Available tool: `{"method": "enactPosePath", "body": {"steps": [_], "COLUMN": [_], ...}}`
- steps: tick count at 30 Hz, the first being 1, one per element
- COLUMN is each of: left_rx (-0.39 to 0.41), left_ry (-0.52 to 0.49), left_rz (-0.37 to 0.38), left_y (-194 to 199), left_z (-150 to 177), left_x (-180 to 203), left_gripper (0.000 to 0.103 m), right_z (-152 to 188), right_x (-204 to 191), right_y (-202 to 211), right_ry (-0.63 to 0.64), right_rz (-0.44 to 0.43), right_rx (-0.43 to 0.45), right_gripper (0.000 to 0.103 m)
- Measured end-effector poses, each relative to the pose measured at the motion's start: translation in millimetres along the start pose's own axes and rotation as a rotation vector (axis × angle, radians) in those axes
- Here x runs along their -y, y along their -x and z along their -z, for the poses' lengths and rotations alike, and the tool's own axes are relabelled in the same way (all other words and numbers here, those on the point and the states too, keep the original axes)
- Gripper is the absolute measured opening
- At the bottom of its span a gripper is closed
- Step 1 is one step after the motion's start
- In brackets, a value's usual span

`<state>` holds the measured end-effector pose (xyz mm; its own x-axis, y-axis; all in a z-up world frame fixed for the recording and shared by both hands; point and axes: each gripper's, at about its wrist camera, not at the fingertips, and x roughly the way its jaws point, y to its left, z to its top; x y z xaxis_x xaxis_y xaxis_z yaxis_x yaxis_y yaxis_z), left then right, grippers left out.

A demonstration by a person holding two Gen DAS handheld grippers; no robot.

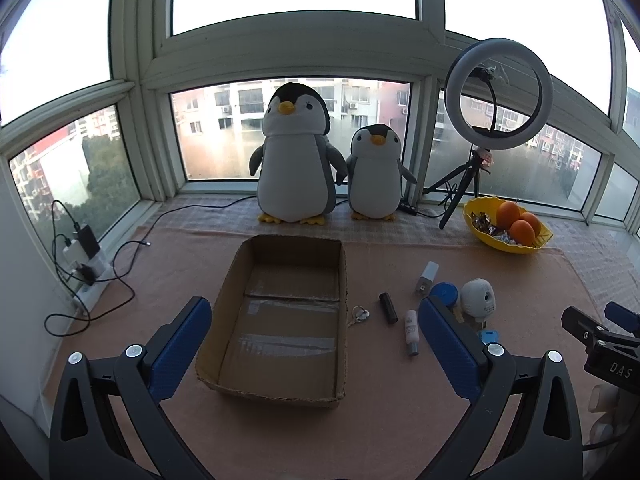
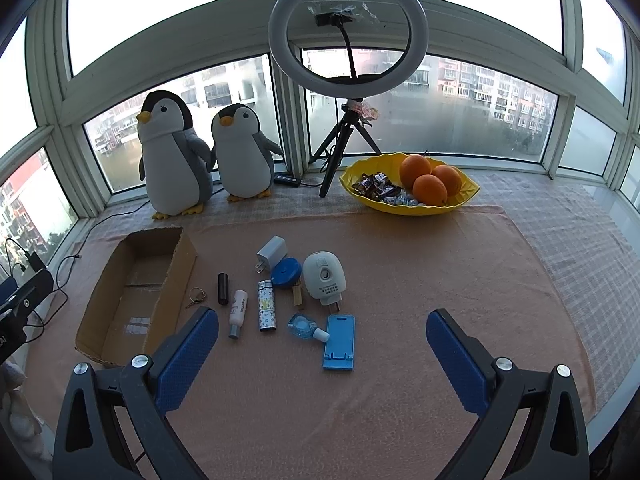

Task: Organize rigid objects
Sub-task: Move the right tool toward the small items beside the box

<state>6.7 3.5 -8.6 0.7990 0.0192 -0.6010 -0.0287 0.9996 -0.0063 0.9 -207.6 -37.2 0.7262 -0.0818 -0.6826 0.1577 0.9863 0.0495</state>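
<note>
An empty cardboard box [image 1: 280,320] [image 2: 132,300] lies on the pink cloth. To its right lie small items: a key ring [image 2: 197,295], a black cylinder [image 2: 223,289], a small white bottle [image 2: 237,312], a patterned lighter [image 2: 266,311], a white charger [image 2: 272,252], a blue round case [image 2: 286,274], a white plug-in device [image 2: 324,278], a clear blue bottle [image 2: 306,326] and a blue phone stand [image 2: 339,342]. My left gripper [image 1: 316,344] is open above the box's near end. My right gripper [image 2: 322,354] is open, just in front of the items.
Two plush penguins [image 1: 296,160] stand at the window. A ring light on a tripod [image 2: 348,32] and a yellow bowl of oranges and sweets [image 2: 408,186] stand at the back right. A power strip with cables [image 1: 86,268] lies at the left.
</note>
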Motion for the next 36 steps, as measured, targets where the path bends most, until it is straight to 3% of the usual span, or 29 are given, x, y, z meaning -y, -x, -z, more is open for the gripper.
{"method": "enactPosePath", "body": {"steps": [10, 22, 30, 36], "left_rx": [-0.039, -0.133, -0.28, -0.362], "left_ry": [0.035, 0.116, 0.204, 0.19], "left_rz": [-0.05, -0.219, -0.231, -0.25], "left_y": [-20, -66, -113, -143], "left_z": [2, 18, 45, 61], "left_x": [-23, -99, -139, -142], "left_gripper": [0.103, 0.103, 0.102, 0.102], "right_z": [1, 6, 8, 12], "right_x": [2, 8, 12, 17], "right_y": [-12, -28, -33, -34], "right_ry": [-0.006, -0.007, -0.022, -0.045], "right_rz": [-0.005, -0.001, 0.006, 0.005], "right_rx": [-0.024, -0.046, -0.035, -0.036], "right_gripper": [0.103, 0.103, 0.103, 0.103]}}
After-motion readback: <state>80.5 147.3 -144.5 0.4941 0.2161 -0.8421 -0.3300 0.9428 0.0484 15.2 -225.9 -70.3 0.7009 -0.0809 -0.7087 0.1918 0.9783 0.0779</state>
